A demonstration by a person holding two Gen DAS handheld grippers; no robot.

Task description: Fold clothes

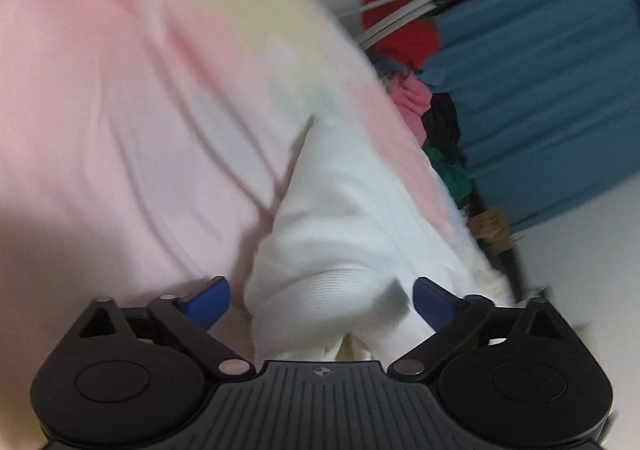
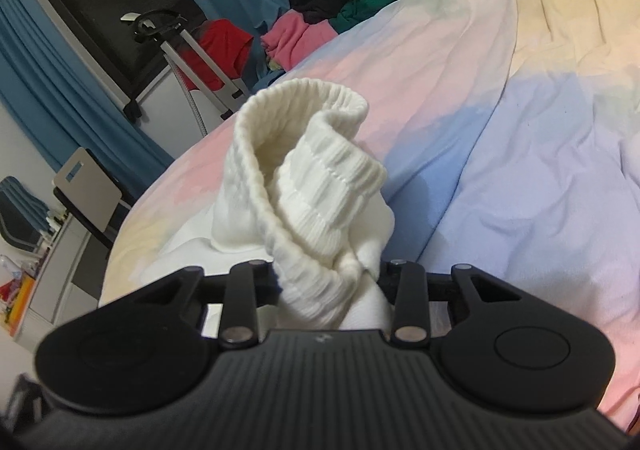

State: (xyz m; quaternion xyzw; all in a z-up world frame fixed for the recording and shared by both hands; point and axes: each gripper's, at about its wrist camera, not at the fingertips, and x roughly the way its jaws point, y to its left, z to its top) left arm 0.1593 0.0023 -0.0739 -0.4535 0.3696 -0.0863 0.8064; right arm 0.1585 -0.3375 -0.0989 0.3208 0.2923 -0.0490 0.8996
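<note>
- Right gripper (image 2: pixel 328 282): clamped on the ribbed hem of a white garment (image 2: pixel 304 186); the hem stands up bunched and curled between the fingers, above the bed.
- Left gripper (image 1: pixel 322 298): jaws spread wide, blue fingertips (image 1: pixel 212 300) either side of a ribbed part of the same white garment (image 1: pixel 340 234). Nothing pinched. View is motion-blurred, so contact with the cloth is unclear.
- Garment body trails off the grippers onto the pastel tie-dye bedsheet (image 2: pixel 500 110), rumpled, no clean fold lines visible.
- Progress, my read: early on this item. One edge secured, second edge not yet grabbed, no fold made.
- Left to do: grab the second edge, spread the garment flat, fold it.
- Pile of coloured clothes (image 2: pixel 320 18) (pink, red, green, black) at the far end of the bed looks unfolded, so likely plenty of work remaining.
</note>
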